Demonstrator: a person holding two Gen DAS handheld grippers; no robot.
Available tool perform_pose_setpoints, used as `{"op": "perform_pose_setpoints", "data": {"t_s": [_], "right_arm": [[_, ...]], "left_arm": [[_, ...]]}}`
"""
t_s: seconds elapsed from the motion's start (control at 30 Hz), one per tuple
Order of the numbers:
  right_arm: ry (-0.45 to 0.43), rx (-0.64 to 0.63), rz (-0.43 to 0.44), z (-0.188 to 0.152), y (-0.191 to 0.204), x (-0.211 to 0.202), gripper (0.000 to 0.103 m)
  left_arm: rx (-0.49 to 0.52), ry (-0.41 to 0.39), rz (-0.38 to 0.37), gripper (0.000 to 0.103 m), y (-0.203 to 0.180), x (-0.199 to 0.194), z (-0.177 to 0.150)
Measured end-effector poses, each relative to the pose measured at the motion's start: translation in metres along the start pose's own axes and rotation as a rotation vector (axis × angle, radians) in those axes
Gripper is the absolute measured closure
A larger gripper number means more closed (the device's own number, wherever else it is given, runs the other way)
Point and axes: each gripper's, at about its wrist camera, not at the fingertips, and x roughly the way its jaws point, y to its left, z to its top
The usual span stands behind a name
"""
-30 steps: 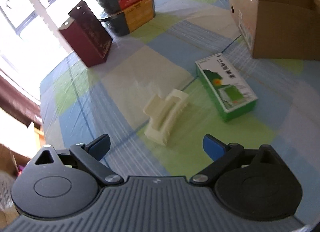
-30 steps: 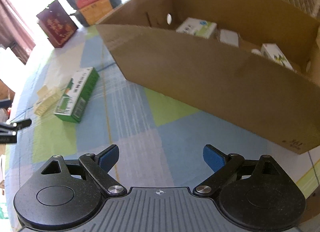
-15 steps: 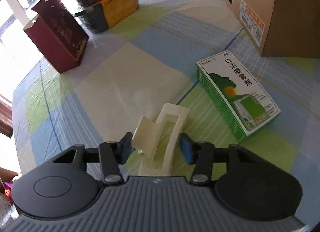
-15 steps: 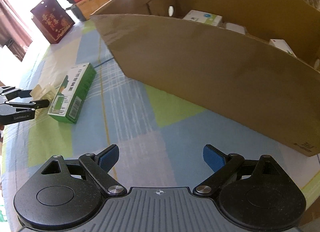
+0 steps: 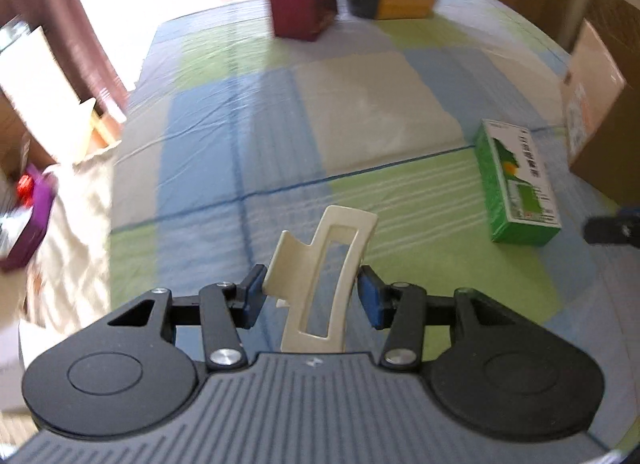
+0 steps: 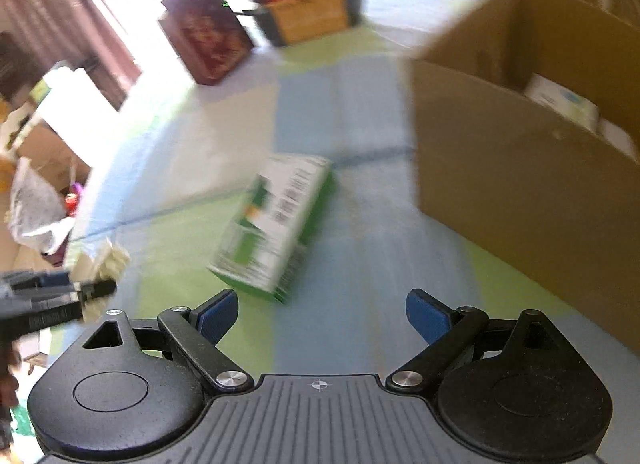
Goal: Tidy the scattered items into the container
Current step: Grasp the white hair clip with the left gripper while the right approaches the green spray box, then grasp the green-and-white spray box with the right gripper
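The left claw (image 5: 310,294) is pinching a cream-white plastic hair clip (image 5: 324,268) across its width, the blue pads (image 5: 370,298) pressing on its two outer sides, and the clip stands up out of the claw above the checked blue, green and white cloth of the worktop (image 5: 280,123). It looks thin-walled, hollow and light; its smooth, curved sides give the pads little to bite on, so it may twist or slide if jolted, and a hard squeeze could work its spring hinge or crack the frame. The hold sits low on the body, near the hinge end, which I judge the stiffest place. The right claw (image 6: 322,314) is spread wide and carries nothing, hovering near the green and white cardboard medicine carton (image 6: 276,223), which lies flat on the cloth, just beside the open brown cardboard box (image 6: 520,167) but apart from it. That carton should be light and stiff along its edges, with glossy faces that give inward; gripping across its narrow width at mid-length seems safest. Other small cartons already lie in the box.
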Motion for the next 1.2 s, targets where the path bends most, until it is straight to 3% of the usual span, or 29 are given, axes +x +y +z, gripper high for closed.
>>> {"op": "perform_pose_setpoints", "data": {"t_s": [0.13,0.27,0.3,0.47,0.8,0.83,0.87,0.9,1.03,1.07,1.1,1.13,1.2], "right_arm": [[-0.009,-0.060,0.006,0.016,0.028,0.025,0.007],[0.012,-0.135,-0.055,0.025,0.048,0.057,0.008],[0.019,-0.169,-0.074,0.025,0.050,0.062,0.028],[0.041,-0.278,-0.068,0.008,0.040,0.057,0.045],[0.144,-0.256,-0.090,-0.069,-0.014,-0.015,0.043],[0.131,-0.253,-0.095,-0.069,-0.015,-0.017,0.037],[0.117,-0.249,-0.100,-0.070,-0.017,-0.020,0.023],[0.103,-0.246,-0.105,-0.070,-0.018,-0.023,0.016],[0.069,-0.284,-0.099,-0.059,-0.015,-0.020,0.017],[0.070,-0.303,-0.100,-0.057,-0.013,-0.015,0.018],[0.073,-0.323,-0.106,-0.058,-0.011,-0.012,0.037],[0.089,-0.350,-0.104,-0.060,-0.009,-0.005,0.045],[0.102,-0.380,-0.100,-0.068,-0.010,-0.002,0.045]], "left_arm": [[-0.092,-0.015,0.011,0.059,0.014,-0.008,-0.003],[-0.125,-0.013,0.025,0.059,0.018,-0.010,-0.001],[-0.129,-0.011,0.022,0.059,0.018,-0.009,-0.001],[-0.106,-0.003,0.016,0.059,0.013,-0.009,-0.003],[-0.063,0.011,-0.044,0.059,-0.006,-0.007,-0.007],[-0.061,0.014,-0.052,0.059,-0.009,-0.007,-0.007],[-0.061,0.017,-0.062,0.059,-0.012,-0.008,-0.007],[-0.058,0.018,-0.068,0.059,-0.016,-0.008,-0.008],[-0.052,0.027,-0.088,0.059,-0.031,-0.012,-0.010],[-0.051,0.029,-0.092,0.059,-0.035,-0.014,-0.011],[-0.049,0.031,-0.096,0.059,-0.040,-0.015,-0.012],[-0.047,0.034,-0.100,0.059,-0.044,-0.016,-0.013],[-0.041,0.037,-0.109,0.059,-0.054,-0.019,-0.015]]}}
